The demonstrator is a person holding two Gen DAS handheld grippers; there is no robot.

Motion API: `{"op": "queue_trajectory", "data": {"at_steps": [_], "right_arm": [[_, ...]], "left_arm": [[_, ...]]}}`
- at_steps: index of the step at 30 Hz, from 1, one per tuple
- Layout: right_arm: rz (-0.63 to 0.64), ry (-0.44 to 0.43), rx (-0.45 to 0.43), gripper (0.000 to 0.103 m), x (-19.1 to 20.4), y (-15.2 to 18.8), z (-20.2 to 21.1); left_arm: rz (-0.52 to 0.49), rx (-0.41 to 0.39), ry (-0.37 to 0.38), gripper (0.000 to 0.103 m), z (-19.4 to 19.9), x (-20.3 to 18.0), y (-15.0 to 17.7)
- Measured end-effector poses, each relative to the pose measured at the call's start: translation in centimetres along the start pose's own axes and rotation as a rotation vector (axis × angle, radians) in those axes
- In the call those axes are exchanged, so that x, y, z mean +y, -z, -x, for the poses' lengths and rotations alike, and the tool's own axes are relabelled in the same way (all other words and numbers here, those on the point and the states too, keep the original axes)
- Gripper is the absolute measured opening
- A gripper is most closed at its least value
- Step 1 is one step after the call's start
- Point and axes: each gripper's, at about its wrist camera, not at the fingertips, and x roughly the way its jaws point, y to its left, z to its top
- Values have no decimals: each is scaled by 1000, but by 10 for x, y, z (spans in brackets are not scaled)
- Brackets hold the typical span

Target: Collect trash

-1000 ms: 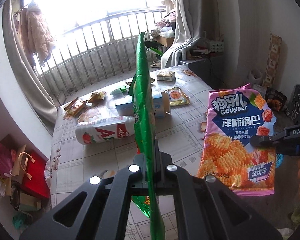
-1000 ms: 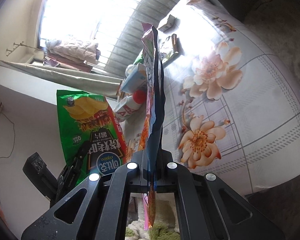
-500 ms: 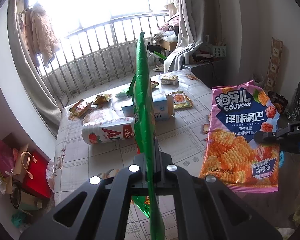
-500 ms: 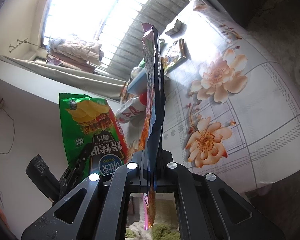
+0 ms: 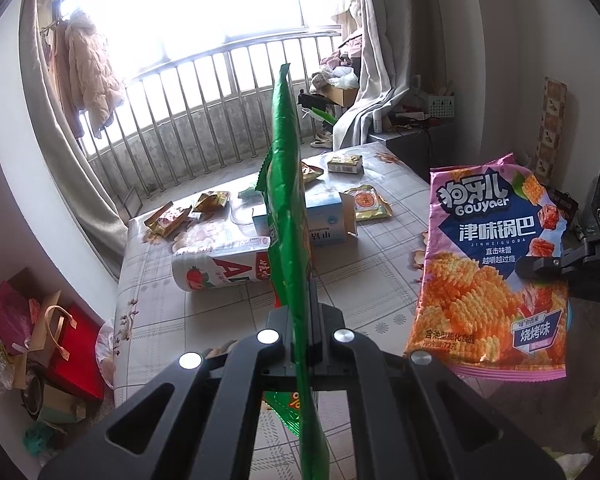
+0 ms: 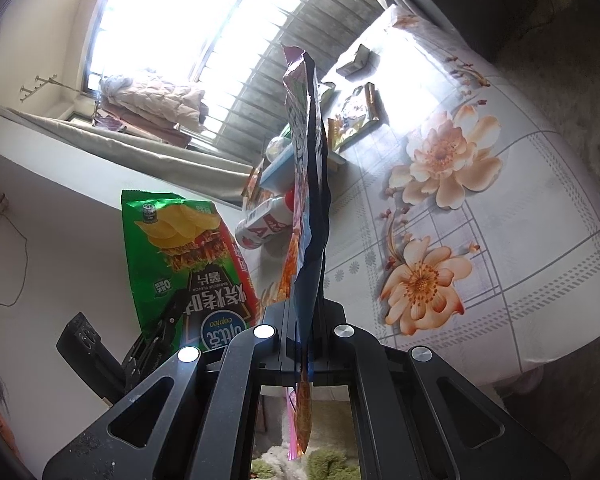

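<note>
Carrying step, judging by the load: the left gripper (image 5: 300,344) has its jaws clamped on a green crinkly chip bag (image 5: 286,216) at frame centre, the right gripper (image 6: 304,340) on a pink foil snack bag (image 5: 496,268). Next, each needs dropping in a bin; none shows. More wrappers litter the floral-clothed desk (image 5: 380,264).

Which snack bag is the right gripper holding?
The pink Gouyaer crisps bag, clamped at its edge by the right gripper. The green chip bag is in the left gripper.

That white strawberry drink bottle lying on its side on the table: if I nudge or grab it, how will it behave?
The drink bottle lies on its side, so a nudge would probably roll it across the tablecloth. Its round, glossy body may slip in the jaws. Whether it is full cannot be told.
</note>
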Motion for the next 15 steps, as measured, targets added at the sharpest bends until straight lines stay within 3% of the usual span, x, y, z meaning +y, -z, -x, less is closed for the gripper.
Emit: {"op": "queue_trajectory", "data": {"at_steps": [15], "right_arm": [[-7,-4,-6,1,-2,-5,2]], "left_arm": [[56,-18,69,0,5,3,-5]]}}
